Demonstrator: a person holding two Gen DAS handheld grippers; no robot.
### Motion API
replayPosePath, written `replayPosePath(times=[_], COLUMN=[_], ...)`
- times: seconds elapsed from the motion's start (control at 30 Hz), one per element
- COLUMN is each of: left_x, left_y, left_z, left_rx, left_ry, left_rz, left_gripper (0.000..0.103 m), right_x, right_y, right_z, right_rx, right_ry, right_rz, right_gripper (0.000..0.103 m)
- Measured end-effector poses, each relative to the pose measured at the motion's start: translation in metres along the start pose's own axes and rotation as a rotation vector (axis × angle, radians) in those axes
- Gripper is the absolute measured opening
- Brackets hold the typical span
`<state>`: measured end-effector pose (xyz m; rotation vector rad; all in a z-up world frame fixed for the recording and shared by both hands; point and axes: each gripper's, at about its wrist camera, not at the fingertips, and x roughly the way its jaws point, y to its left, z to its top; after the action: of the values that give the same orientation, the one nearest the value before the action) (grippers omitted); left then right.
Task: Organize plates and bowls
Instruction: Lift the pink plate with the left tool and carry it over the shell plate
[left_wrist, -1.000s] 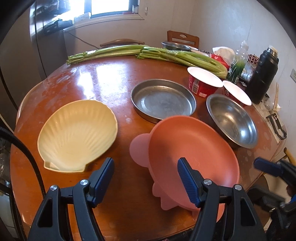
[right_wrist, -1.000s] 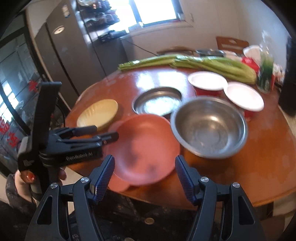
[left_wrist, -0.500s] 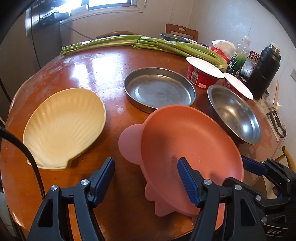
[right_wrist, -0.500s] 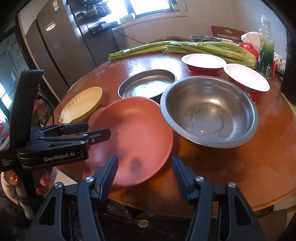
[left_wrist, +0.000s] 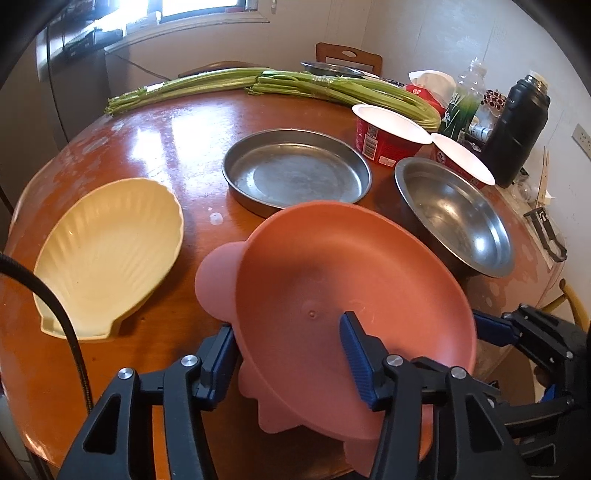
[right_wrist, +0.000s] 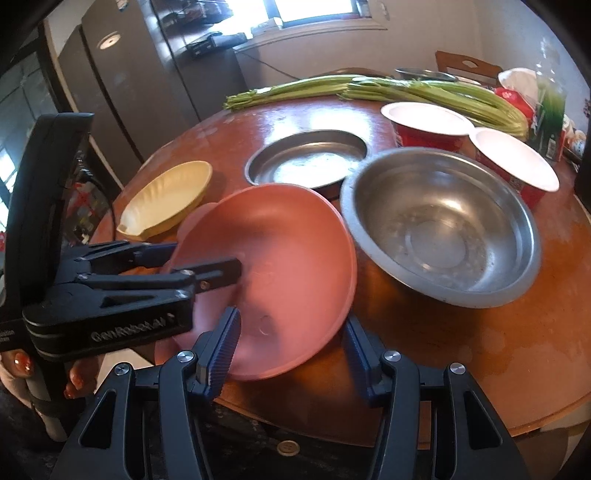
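- Closing around the near rim of the pink plate (left_wrist: 332, 280), your left gripper (left_wrist: 288, 354) has one pad outside the wall on its left and the other inside the dish; the jaws are part-way in, and whether both pads press yet I cannot tell.
- Your right gripper (right_wrist: 291, 343) straddles the same plate's near edge, one pad over the inside and one beyond the outer rim, jaws about a third open and no firm pinch visible.
- The plate sits at the near edge of the round wooden table (left_wrist: 177, 122), directly ahead of both grippers, tilted up on your left gripper's side.
- Just beyond your right gripper, touching the plate's rim, is the steel bowl (right_wrist: 439, 225).
- Ahead of your left gripper lies the flat steel pan (left_wrist: 295, 170); off to its left, the cream shell dish (left_wrist: 107, 251).
- Far beyond both, celery stalks (left_wrist: 280, 86) and two red cups (left_wrist: 388, 127).
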<state>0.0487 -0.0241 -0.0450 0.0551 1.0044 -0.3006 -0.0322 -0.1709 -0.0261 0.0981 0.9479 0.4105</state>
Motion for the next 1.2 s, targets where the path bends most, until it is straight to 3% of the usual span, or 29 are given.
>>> replayPosePath(times=[0.5,0.83,1.2], left_x=[-0.037,-0.064,-0.080], left_y=[0.017,0.072,0.112], left_z=[-0.003,-0.006,-0.005], left_rx=[-0.026,-0.160,-0.244], left_ry=[-0.093,-0.158,-0.203], left_rz=[0.047,0.164,0.199], left_gripper=[0.054,0.054,0.054], right_x=[-0.008,0.007,0.030], right_y=[0.024,0.080,0.110], right_z=[0.008,0.040,0.074], right_rx=[-0.055,-0.226,-0.304], right_ry=[-0.040,-0.073,-0.078], right_rz=[0.020,0.084,0.135], right_gripper=[0.057,0.058,0.058])
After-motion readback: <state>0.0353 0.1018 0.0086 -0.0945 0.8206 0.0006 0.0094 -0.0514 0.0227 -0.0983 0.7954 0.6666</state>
